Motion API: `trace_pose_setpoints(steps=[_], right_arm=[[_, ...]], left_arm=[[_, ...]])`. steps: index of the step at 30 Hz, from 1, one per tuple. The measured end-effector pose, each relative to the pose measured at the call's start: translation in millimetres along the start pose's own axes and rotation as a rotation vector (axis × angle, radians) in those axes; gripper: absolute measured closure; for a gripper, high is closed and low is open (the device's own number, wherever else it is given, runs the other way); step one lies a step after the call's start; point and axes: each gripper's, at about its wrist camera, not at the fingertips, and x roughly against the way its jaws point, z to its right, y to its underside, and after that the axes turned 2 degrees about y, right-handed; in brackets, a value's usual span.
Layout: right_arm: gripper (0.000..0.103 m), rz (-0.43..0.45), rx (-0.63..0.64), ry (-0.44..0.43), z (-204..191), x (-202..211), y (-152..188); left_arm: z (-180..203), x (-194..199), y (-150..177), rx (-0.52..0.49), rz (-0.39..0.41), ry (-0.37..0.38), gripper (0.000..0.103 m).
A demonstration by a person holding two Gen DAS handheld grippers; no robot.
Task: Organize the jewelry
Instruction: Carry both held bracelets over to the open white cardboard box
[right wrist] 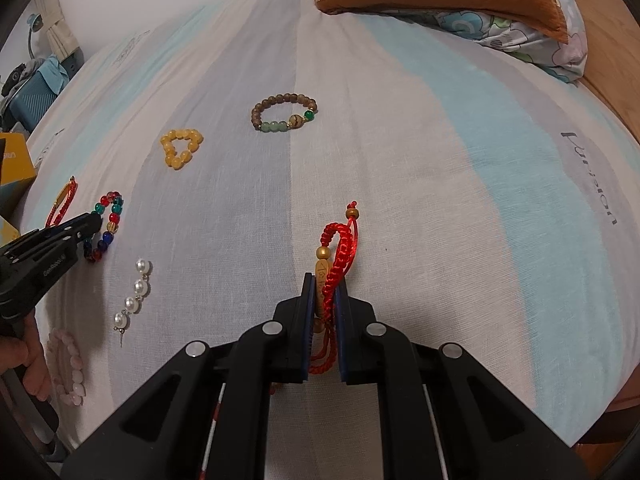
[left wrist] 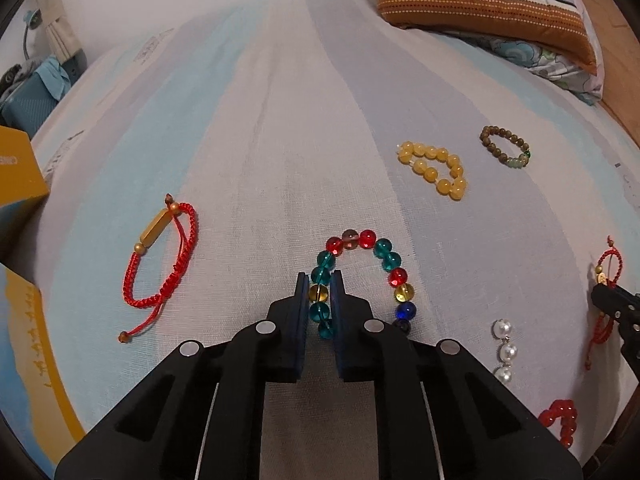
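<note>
So you're mid-pickup on both sides: left claw [left wrist: 320, 286] pinched on the multicolour bead bracelet [left wrist: 362, 276], right claw [right wrist: 324, 292] clamped on the red cord bracelet [right wrist: 338, 264], both on the bed [right wrist: 440, 160], so lift gently next.

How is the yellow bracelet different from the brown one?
The yellow bracelet has fat, glossy beads all one honey colour; the brown bracelet has smaller, dull wood-like beads plus a few green ones and one gold patterned bead. The yellow one is squashed into a triangle shape, while the brown one lies in a round ring. The yellow one lies left of the brown one. Both are loops of round beads lying flat on the striped sheet, with no claw touching them.
</note>
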Motion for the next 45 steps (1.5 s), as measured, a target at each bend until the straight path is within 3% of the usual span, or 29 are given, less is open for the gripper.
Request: trace_pose_setpoints(steps=[13,29,45], right_arm=[[0.094,0.026,-0.008,-0.008,2,6,-1],[0.094,0.064,-0.023,-0.008,8,17,-2],[0.094,0.14,-0.022,0.01,4,49,-10]], left_arm=[[1,18,2,0.008,0.035,0.027,0.094],[9,64,-4,-0.002,0.141,0.084,0.094],[6,100,-4,-0.002,0.197,0.075,0.094]])
